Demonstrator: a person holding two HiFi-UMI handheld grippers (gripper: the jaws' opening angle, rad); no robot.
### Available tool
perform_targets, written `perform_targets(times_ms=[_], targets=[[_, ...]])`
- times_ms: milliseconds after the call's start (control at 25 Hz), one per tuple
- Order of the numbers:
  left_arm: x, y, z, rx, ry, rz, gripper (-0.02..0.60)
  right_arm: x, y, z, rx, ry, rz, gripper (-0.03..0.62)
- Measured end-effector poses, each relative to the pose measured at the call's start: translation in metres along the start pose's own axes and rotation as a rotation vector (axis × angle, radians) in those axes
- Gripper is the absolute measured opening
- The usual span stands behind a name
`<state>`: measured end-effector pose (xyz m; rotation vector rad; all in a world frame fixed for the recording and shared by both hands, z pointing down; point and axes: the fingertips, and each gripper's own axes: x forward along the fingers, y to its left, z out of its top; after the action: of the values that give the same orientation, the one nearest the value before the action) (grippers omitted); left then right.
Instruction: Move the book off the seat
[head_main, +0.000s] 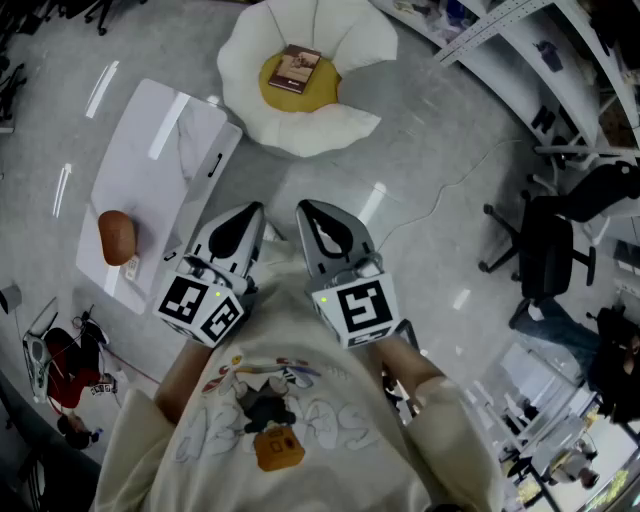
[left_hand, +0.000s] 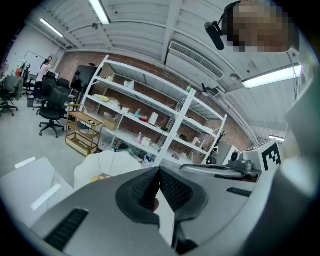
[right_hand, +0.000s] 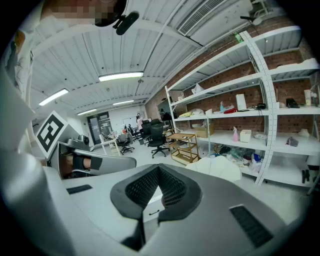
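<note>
A brown-covered book lies on the yellow centre cushion of a white petal-shaped seat on the floor ahead of me. Both grippers are held close to my chest, well short of the seat. My left gripper and right gripper sit side by side, each shut with nothing between the jaws. In the left gripper view the shut left gripper points toward the seat. The right gripper shows shut in its own view, with the seat off to its right.
A low white table stands on the floor at the left, with a brown rounded object on its near end. A black office chair is at the right. White shelving lines the brick wall behind the seat.
</note>
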<state>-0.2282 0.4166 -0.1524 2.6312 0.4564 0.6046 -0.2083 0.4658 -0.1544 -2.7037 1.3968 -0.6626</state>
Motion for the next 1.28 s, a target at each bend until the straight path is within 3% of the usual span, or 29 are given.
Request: perform_targets(times_ms=[200, 560, 1000, 1160, 1280], targets=[[0.003, 0.0, 0.003, -0.003, 0.0, 0.009, 0.009, -0.002, -0.005, 0.005, 0.004, -0.004, -0.008, 0.008], [-0.034, 0.041, -0.005, -0.042, -0.02, 0.061, 0.009, -0.002, -0.014, -0.011, 0.028, 0.014, -0.089, 0.009], [-0.091, 0.085, 0.037, -0.072, -0.094, 0.098, 0.009, 0.029, 0.004, 0.037, -0.017, -0.001, -0.12, 0.009], [-0.102, 0.116, 0.011, -0.07, -0.08, 0.083, 0.009, 0.05, 0.024, 0.016, -0.017, -0.008, -0.126, 0.009], [-0.085, 0.111, 0.031, -0.066, -0.058, 0.082, 0.009, 0.056, 0.006, 0.034, -0.016, 0.001, -0.127, 0.009]])
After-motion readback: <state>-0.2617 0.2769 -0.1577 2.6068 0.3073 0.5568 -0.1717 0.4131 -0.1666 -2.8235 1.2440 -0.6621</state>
